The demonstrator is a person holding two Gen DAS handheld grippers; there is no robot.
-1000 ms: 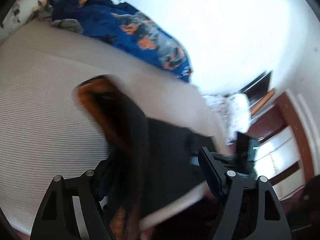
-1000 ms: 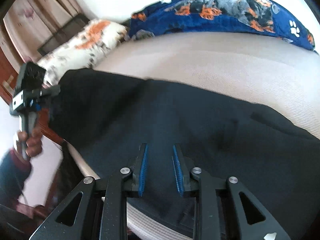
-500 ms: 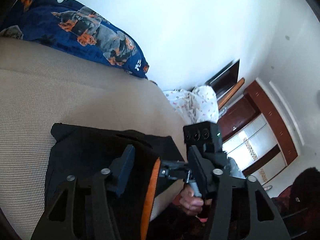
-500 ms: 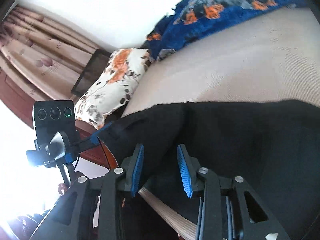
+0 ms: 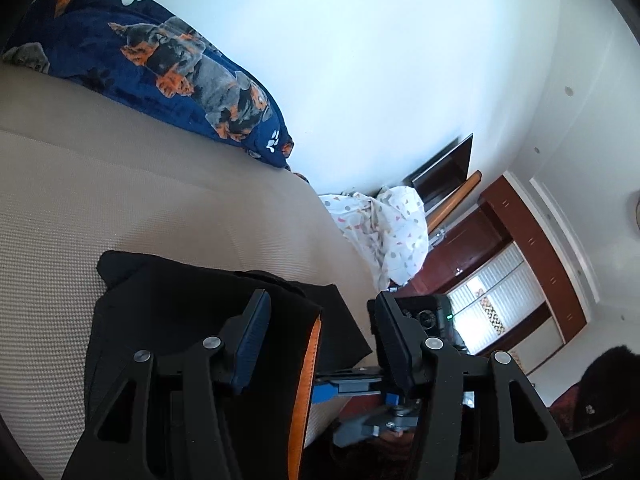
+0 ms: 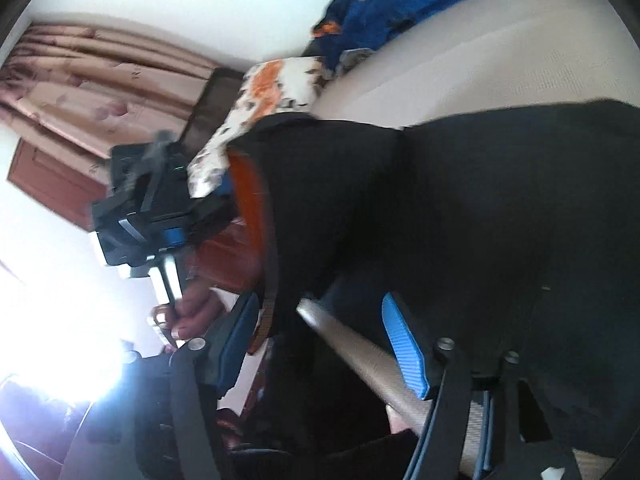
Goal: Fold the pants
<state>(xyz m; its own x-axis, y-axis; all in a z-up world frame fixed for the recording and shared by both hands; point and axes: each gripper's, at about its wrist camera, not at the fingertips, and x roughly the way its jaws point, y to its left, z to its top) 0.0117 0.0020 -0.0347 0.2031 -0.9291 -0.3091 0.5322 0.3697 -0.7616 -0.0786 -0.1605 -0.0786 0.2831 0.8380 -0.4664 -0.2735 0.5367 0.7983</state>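
Black pants (image 5: 180,312) lie folded on the beige bed (image 5: 120,192). Their orange-lined waistband edge (image 5: 310,360) runs toward me at the bed's near edge. My left gripper (image 5: 320,320) is open around that edge, with a gap beside the band. In the right wrist view the pants (image 6: 500,200) fill the right side and the orange band (image 6: 250,200) hangs at the left. My right gripper (image 6: 320,340) is opening; black fabric and the bed's edge sit between its blue pads (image 6: 404,352), which do not press. A hand (image 6: 192,308) holds the left gripper's housing (image 6: 140,208).
A blue dog-print blanket (image 5: 180,68) lies along the wall at the bed's far side. A floral pillow (image 6: 276,84) sits at one end, a white patterned cloth (image 5: 384,232) past the other. Dark wooden cabinets (image 5: 520,240) and curtains (image 6: 92,80) stand beyond.
The lifted, blurred pants now lie flat and folded on the bed. My left gripper swung over and narrowed. My right gripper rolled toward the waistband edge and its jaws widened.
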